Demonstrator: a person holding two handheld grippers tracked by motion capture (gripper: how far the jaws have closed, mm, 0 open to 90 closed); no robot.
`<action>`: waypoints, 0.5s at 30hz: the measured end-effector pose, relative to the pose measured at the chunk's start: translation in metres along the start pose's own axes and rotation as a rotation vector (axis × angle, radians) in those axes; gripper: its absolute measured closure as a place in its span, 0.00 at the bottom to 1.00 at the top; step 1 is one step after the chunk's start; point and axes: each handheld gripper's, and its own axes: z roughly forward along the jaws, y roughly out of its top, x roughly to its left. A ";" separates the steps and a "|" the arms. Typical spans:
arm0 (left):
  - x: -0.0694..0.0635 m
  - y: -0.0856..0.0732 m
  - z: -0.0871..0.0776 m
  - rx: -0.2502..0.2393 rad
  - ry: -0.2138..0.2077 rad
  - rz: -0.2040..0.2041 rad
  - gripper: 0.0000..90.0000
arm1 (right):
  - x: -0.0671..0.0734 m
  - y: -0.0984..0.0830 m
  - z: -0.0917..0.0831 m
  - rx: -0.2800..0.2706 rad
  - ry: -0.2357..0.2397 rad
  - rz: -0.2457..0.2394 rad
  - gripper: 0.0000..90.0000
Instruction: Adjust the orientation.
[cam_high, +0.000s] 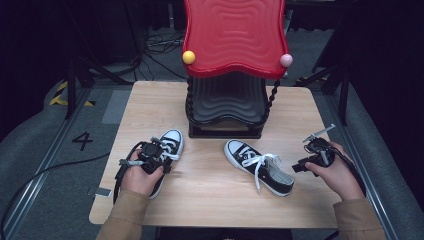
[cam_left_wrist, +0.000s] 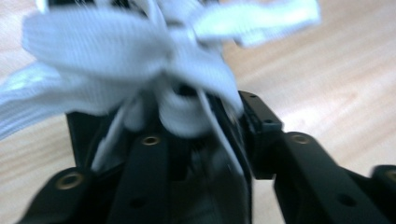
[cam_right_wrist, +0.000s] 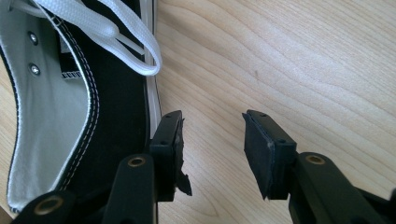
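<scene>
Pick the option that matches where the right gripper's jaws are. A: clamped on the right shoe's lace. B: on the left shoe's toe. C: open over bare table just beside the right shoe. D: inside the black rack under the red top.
C: in the right gripper view, the right gripper has its jaws standing apart with only bare table between them, the right shoe just alongside one jaw.

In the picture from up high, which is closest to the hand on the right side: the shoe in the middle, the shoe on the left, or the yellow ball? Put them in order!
From the right gripper, in the high view:
1. The middle shoe, just to its left on the table.
2. The left shoe, across the table under the left gripper.
3. The yellow ball, up on the red shelf at the back.
</scene>
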 end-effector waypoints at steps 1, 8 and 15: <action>0.001 0.001 0.001 0.006 -0.011 -0.015 0.78 | 0.000 0.000 0.001 0.003 0.003 0.001 0.65; -0.001 0.005 0.005 0.016 0.009 -0.064 0.76 | -0.004 -0.003 0.006 0.023 -0.002 0.024 0.65; -0.011 0.006 0.006 0.015 0.068 -0.090 0.82 | 0.001 -0.003 0.007 0.024 0.003 0.002 0.65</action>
